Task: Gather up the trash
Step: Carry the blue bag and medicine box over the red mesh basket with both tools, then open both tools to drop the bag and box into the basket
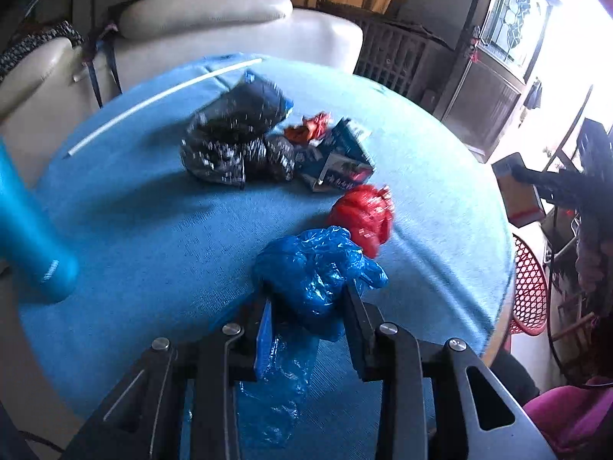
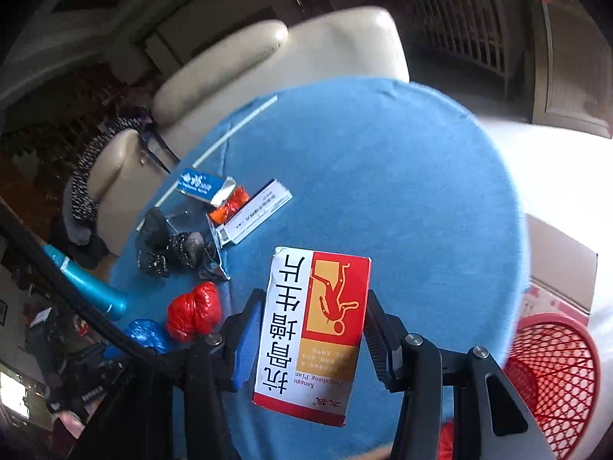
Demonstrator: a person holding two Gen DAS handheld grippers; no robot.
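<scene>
Trash lies scattered on the round table [image 1: 134, 230] with its blue cloth, and both of your grippers already have a piece. Your left gripper [image 1: 308, 299] has its jaws drawn in on a crumpled blue plastic bag [image 1: 318, 268]; the pads press its sides, and loose film hangs down between the fingers. Just beyond that bag sits a red plastic wad [image 1: 362, 216], touching it or nearly so. Farther back lie a black crumpled bag [image 1: 233, 142], a torn blue carton [image 1: 339, 161] and a small orange wrapper [image 1: 308, 128], all bunched together. A white straw [image 1: 161, 94] lies apart near the far edge, and a teal bottle [image 1: 34, 241] juts in at the left. Your right gripper [image 2: 310, 329] clamps a red and white medicine box [image 2: 312, 329] by its long sides, raised over the bare cloth. A red mesh basket [image 2: 551, 375] stands beside the table at lower right. A cream sofa [image 2: 268, 61] sits behind the table.
</scene>
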